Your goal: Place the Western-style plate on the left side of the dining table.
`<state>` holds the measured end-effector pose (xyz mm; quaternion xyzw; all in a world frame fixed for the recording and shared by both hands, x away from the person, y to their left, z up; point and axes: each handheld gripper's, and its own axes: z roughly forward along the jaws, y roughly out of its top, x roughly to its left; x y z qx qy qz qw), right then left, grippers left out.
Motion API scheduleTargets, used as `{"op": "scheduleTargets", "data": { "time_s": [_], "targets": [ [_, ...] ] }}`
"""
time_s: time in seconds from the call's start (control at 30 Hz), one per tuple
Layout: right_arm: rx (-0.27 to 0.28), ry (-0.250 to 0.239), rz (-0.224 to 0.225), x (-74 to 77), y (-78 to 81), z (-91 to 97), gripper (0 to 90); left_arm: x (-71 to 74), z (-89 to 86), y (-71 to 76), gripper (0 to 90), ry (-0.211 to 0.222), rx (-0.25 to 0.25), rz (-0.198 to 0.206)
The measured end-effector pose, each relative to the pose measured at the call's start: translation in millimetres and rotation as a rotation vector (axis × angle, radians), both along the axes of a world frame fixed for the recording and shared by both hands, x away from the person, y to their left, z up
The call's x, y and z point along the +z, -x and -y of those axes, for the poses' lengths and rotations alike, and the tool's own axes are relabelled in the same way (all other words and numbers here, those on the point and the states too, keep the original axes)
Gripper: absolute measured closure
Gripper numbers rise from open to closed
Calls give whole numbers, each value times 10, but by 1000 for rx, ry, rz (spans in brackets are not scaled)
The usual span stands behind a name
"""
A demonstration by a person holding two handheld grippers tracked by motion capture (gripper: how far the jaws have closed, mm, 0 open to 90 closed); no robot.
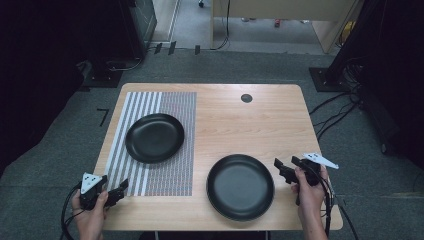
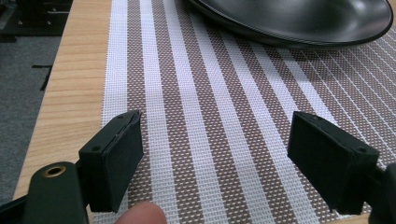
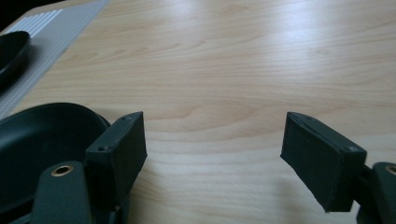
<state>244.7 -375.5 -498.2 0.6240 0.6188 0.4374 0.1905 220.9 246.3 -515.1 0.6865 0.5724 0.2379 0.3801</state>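
I see two round, shallow black plates with a dull sheen. The far plate (image 1: 154,137) sits on a woven placemat (image 1: 170,170), a coarse mesh striped white and brown on its left part, finer-patterned on its right. The near plate (image 1: 240,186) rests bare on the worktop (image 1: 240,125), pale wood-grain laminate with rounded corners and a small dark round grommet (image 1: 246,98) near the far edge.

My left hand-held gripper (image 1: 120,189) hangs at the placemat's near left corner, jaws spread wide with nothing between them; its flat black pads (image 2: 116,158) look matte and rubbery. My right hand-held gripper (image 1: 284,167) hovers just beside the near plate's right rim, also wide apart and empty.

Around the worktop lies grey carpet (image 1: 65,145), with black cables (image 1: 335,117) trailing at the right and dark curtains on both sides.
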Motion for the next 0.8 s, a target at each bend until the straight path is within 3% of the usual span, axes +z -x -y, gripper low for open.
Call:
{"op": "scheduleTargets", "data": {
  "time_s": [0.6,0.8],
  "targets": [
    [-88,68,-49,-159,335,431,208,-5,-10,8,185,-7,-16,-17],
    [-110,103,-65,-199,425,524,205,-8,4,1,180,-28,-27,-30]
  ]
}}
